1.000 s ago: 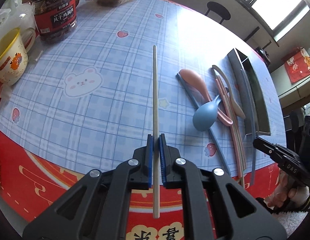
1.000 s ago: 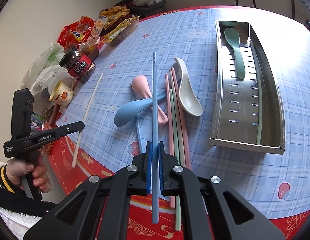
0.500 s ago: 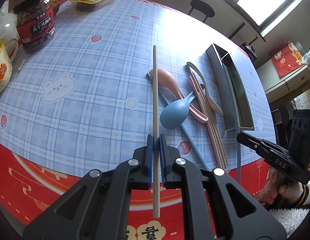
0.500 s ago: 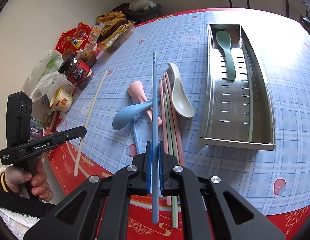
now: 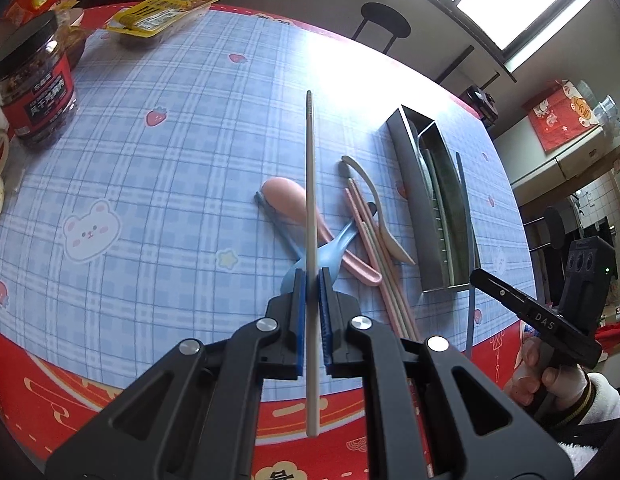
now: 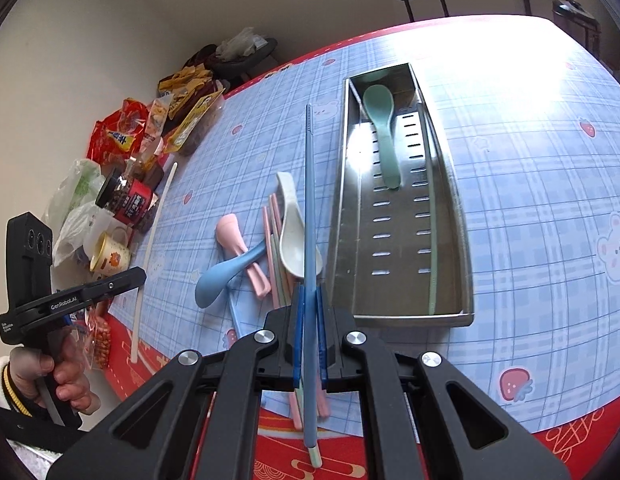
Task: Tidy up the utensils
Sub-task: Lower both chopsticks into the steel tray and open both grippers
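My left gripper [image 5: 311, 276] is shut on a cream chopstick [image 5: 310, 168], held in the air over the pile of loose utensils. My right gripper [image 6: 308, 292] is shut on a blue chopstick [image 6: 308, 184], just left of the steel tray [image 6: 337, 208]. A green spoon [image 6: 383, 132] and a green chopstick [image 6: 431, 240] lie in the tray. On the cloth lie a pink spoon [image 6: 230, 232], a blue spoon [image 6: 222, 276], a white spoon [image 6: 292, 240], pink and green chopsticks [image 6: 273, 236] and one more blue chopstick [image 6: 234, 316]. The left wrist view shows the tray [image 5: 405, 184] side-on.
A red-labelled jar [image 5: 34, 92], snack packs [image 5: 162, 16] and a yellow-rimmed mug [image 6: 110, 256] crowd the far left of the table. A black stool [image 5: 383, 20] stands beyond the table. The red table border [image 5: 50, 380] runs along the near edge.
Both grippers have moved to the right with their chopsticks. The left one now hangs over the spoon pile; the right one sits closer to the tray's near end.
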Demonstrator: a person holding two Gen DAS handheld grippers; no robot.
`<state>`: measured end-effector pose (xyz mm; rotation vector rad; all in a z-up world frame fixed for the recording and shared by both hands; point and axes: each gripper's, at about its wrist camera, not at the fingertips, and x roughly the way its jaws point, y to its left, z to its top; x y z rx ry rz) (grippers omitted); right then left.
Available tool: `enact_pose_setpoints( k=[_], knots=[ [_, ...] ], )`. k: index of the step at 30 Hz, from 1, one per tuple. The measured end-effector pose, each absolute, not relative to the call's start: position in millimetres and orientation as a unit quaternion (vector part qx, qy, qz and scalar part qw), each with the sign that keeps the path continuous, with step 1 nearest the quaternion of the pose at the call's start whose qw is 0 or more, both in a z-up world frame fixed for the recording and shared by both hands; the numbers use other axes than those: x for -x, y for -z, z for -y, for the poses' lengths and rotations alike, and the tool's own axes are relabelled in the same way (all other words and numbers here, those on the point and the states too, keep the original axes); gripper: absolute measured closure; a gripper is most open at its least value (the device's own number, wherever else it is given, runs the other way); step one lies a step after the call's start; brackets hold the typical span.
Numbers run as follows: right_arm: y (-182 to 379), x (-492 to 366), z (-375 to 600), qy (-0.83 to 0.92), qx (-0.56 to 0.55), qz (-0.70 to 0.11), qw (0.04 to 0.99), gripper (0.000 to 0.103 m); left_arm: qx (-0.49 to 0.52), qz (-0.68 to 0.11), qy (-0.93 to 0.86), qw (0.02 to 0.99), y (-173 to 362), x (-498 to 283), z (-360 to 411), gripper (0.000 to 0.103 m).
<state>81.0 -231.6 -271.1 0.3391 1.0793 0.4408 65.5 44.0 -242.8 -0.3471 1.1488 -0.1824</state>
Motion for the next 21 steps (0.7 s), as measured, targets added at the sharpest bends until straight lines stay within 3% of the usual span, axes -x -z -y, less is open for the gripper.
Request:
enact_pose_setpoints(
  k=[21],
  knots=[
    [285,-166,260,-0.131,-0.149,-0.520,0.831,0.096,0.177,-0.591,0.181,0.766,281,-191,100,0.092]
  ],
)
